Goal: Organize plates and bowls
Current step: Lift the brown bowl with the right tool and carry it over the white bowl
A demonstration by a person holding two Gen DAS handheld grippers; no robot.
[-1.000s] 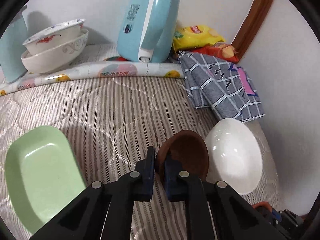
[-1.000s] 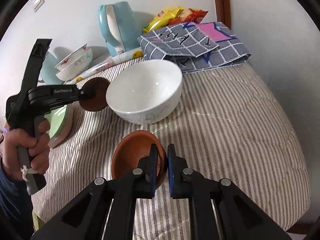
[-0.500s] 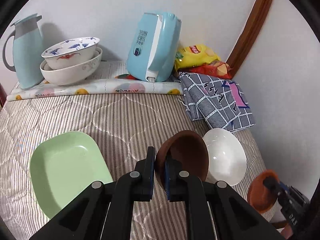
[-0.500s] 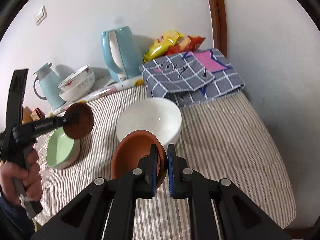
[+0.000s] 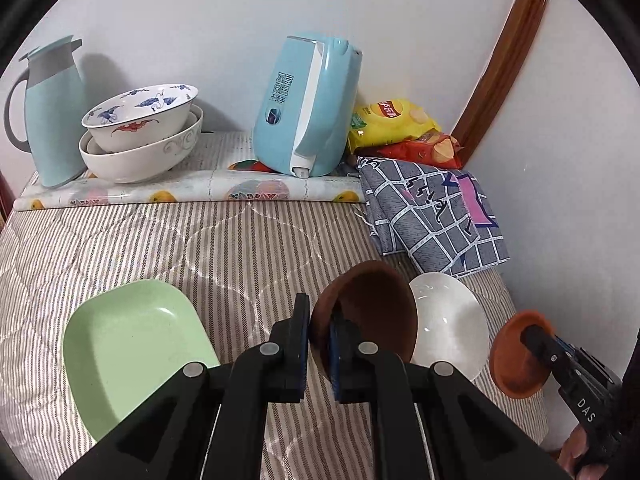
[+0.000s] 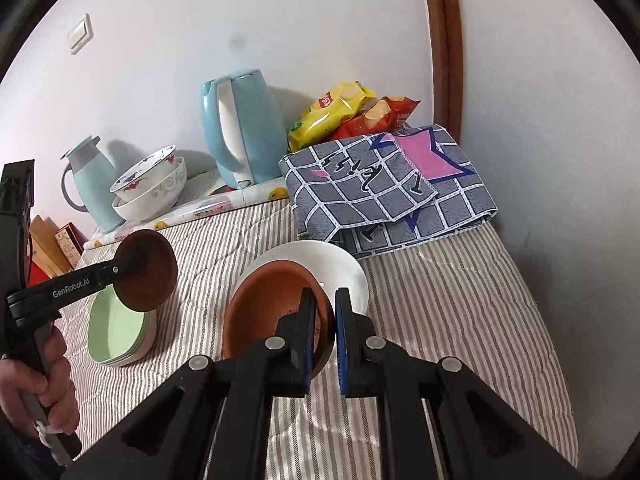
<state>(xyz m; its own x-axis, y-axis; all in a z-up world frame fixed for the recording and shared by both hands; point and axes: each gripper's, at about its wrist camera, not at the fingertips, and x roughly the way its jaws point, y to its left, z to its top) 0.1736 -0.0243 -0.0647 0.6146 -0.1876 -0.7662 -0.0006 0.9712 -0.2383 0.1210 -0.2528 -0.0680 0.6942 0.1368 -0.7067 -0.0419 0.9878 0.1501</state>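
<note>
My left gripper is shut on the rim of a dark brown bowl and holds it in the air above the striped table. It also shows in the right wrist view. My right gripper is shut on the rim of an orange-brown dish, raised above a white bowl. In the left wrist view the dish hangs right of the white bowl. A green plate lies at the left; in the right wrist view it looks like a stack.
Two stacked patterned bowls, a light blue jug and a blue kettle stand along the back wall. Snack bags and a folded checked cloth fill the back right corner.
Both grippers have risen and pulled back from the table with their dishes. The orange-brown dish has come up off the table and now hangs over the white bowl's near side.
</note>
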